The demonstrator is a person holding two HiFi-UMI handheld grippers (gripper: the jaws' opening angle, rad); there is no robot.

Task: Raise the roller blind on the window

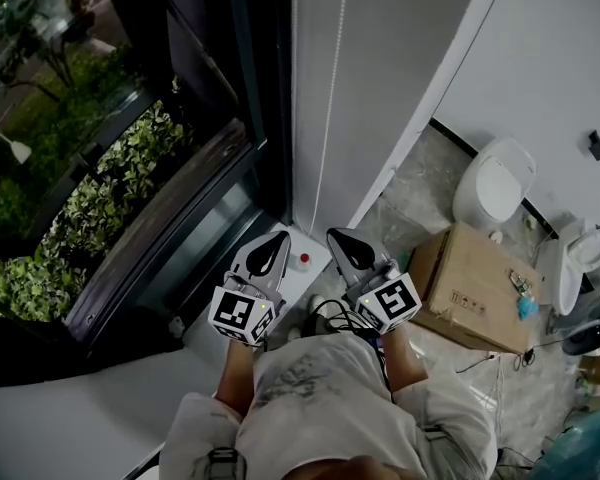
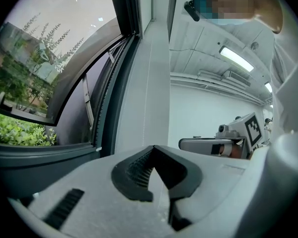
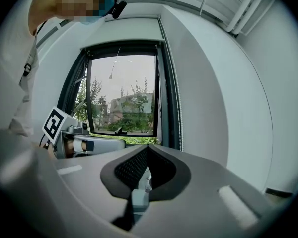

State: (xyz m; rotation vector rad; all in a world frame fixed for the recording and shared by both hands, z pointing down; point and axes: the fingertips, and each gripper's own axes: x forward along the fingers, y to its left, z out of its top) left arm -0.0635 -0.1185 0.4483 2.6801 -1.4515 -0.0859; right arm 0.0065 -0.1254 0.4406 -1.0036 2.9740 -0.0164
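Both grippers are held level, side by side, just near of the window (image 1: 100,168) sill. The left gripper (image 1: 279,238) has its fingers clenched tip to tip, with nothing seen between them. The right gripper (image 1: 334,236) is clenched too. A small pale piece sits between its pads, and I cannot tell whether it is the chain (image 1: 330,98). The chain hangs down the white wall (image 1: 400,58) right of the window, ending just beyond the fingertips.
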